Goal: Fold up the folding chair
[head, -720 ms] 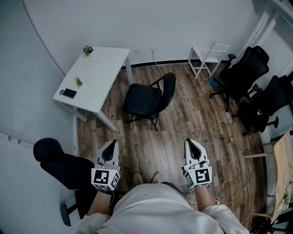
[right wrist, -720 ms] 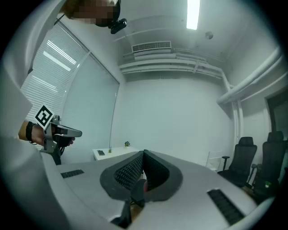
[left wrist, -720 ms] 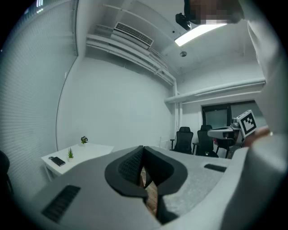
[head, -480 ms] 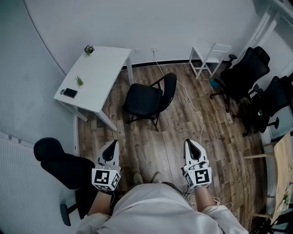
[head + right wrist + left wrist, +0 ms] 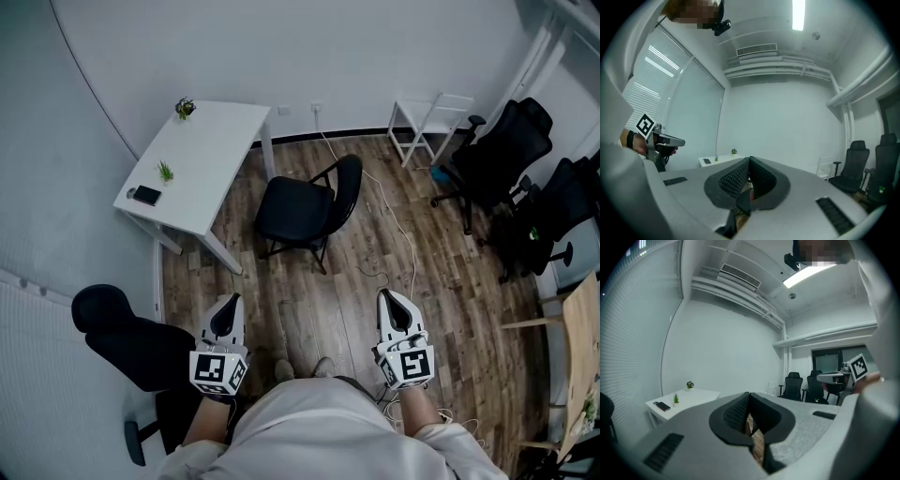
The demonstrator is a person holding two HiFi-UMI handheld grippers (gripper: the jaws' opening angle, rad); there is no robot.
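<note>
The black folding chair [image 5: 305, 211] stands unfolded on the wood floor, a good step ahead of me, its backrest toward the right. My left gripper [image 5: 228, 302] is held near my body at lower left, shut and empty. My right gripper [image 5: 387, 297] is level at lower right, also shut with nothing in it. Both are well short of the chair. In the left gripper view its jaws [image 5: 749, 397] meet at the tips, and a sliver of floor shows below them. In the right gripper view the jaws [image 5: 750, 161] are likewise pressed together.
A white desk [image 5: 202, 159] with two small plants and a phone stands left of the chair. A black office chair [image 5: 127, 333] sits at my left. More office chairs [image 5: 502, 150] and a white rack [image 5: 427, 117] are at the right. A cable [image 5: 405, 239] runs along the floor.
The whole scene has slid slightly down and right in the head view as the head shifted. Both grippers stay shut and hold about the same place.
</note>
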